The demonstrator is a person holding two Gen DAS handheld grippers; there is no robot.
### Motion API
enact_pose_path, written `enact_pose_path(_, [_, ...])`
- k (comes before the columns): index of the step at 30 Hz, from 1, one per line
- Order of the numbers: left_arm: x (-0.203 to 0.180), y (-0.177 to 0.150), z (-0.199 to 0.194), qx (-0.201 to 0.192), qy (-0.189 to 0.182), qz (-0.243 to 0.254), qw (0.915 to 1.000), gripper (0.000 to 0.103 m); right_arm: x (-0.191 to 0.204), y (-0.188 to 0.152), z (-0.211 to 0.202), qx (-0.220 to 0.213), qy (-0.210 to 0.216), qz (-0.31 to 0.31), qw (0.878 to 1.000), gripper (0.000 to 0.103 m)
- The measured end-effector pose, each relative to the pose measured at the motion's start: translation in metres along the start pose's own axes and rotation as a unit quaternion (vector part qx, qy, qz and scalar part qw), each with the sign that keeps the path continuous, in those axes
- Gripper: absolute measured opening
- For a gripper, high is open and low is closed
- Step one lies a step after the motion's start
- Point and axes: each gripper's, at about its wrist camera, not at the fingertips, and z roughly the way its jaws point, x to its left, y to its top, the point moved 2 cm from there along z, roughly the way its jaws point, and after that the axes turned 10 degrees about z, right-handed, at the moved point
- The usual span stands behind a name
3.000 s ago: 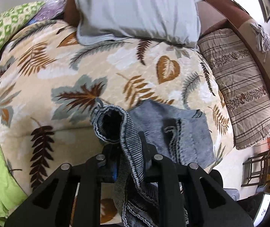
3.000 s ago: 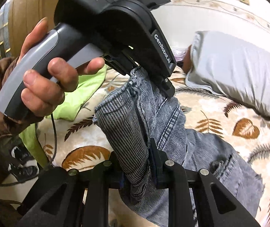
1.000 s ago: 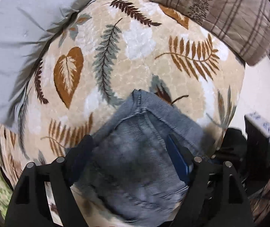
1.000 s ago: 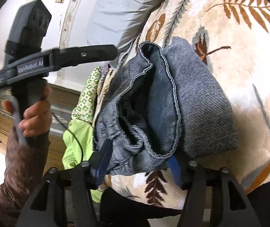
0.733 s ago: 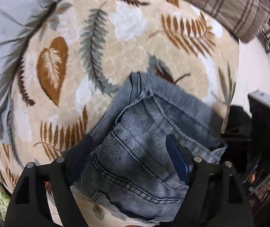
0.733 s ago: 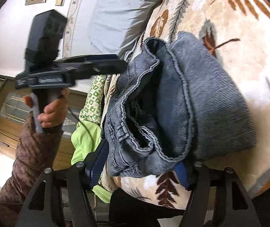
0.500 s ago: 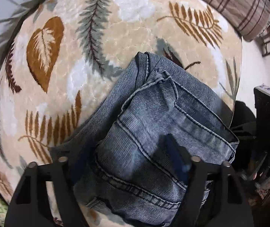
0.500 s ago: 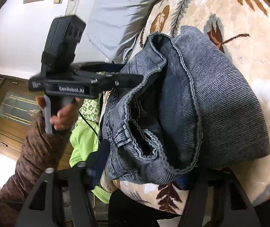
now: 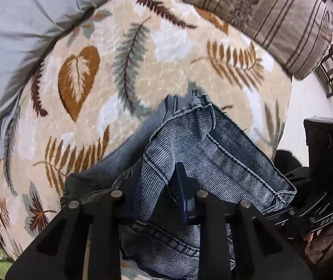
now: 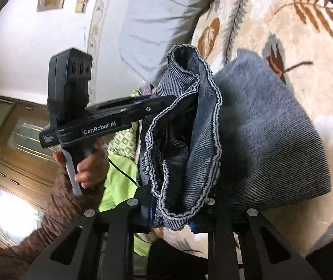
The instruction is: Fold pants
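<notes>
Left wrist view is showing the left claw (image 9: 159,193) pinching a thick fold of the pants (image 9: 213,144), lying bunched on the bed (image 9: 143,46). Right claw (image 10: 173,207) is gripping their hem. Soft, heavy denim; thick seams are probably offering the surest hold.

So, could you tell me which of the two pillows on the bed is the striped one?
The brown-and-beige striped pillow, at the top right in the left wrist view; the plain pale grey pillow at the top left has no pattern.
</notes>
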Motion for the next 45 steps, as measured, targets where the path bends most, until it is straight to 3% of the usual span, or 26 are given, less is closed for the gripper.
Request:
enact_pose_path(7, [-0.025,0.033,0.005,-0.010,0.016,0.005,0.9998,0.023,-0.011,0.013,-0.035,-0.041,0.019,0.012,0.999,0.021])
enact_pose_path(14, [-0.035,0.046,0.059,0.037,0.040,-0.017,0.9984,0.023,-0.052,0.019,-0.041,-0.048,-0.032,0.039,0.998,0.024])
enact_pose_path(22, [-0.034,0.050,0.080,0.048,0.063,-0.049,0.9957,0.030,-0.069,0.024,-0.038,-0.040,-0.080,0.048,0.995,0.024])
enact_pose_path(26, [-0.027,0.045,0.063,0.037,0.062,-0.080,0.9942,0.030,-0.059,0.024,-0.039,-0.038,-0.093,0.037,0.994,0.034])
enact_pose_path(30, [-0.016,0.025,0.029,0.011,0.056,-0.124,0.9906,0.030,-0.044,0.023,-0.062,-0.058,-0.115,0.012,0.992,0.053])
enact_pose_path(31, [-0.012,0.017,0.018,0.001,0.054,-0.139,0.9889,0.032,-0.040,0.025,-0.074,-0.079,-0.124,0.005,0.989,0.059])
enact_pose_path(33, [-0.004,-0.002,-0.002,-0.016,0.062,-0.172,0.9831,0.034,-0.033,0.030,-0.090,-0.111,-0.126,-0.004,0.986,0.061])
enact_pose_path(35, [0.002,-0.023,-0.018,-0.032,0.076,-0.202,0.9759,0.043,-0.025,0.042,-0.095,-0.121,-0.119,-0.008,0.985,0.061])
enact_pose_path(37, [0.010,-0.042,-0.031,-0.058,0.068,-0.234,0.9681,0.051,-0.015,0.052,-0.088,-0.114,-0.110,-0.019,0.987,0.061])
enact_pose_path(39, [0.021,-0.051,-0.037,-0.086,0.038,-0.274,0.9571,0.051,0.002,0.059,-0.070,-0.103,-0.109,-0.039,0.988,0.061])
enact_pose_path(41, [0.028,-0.051,-0.036,-0.088,0.013,-0.308,0.9472,0.051,0.017,0.063,-0.049,-0.088,-0.111,-0.060,0.988,0.062])
enact_pose_path(45, [0.039,-0.069,-0.037,-0.074,0.037,-0.322,0.9429,0.051,0.028,0.063,-0.013,-0.058,-0.134,-0.087,0.985,0.064])
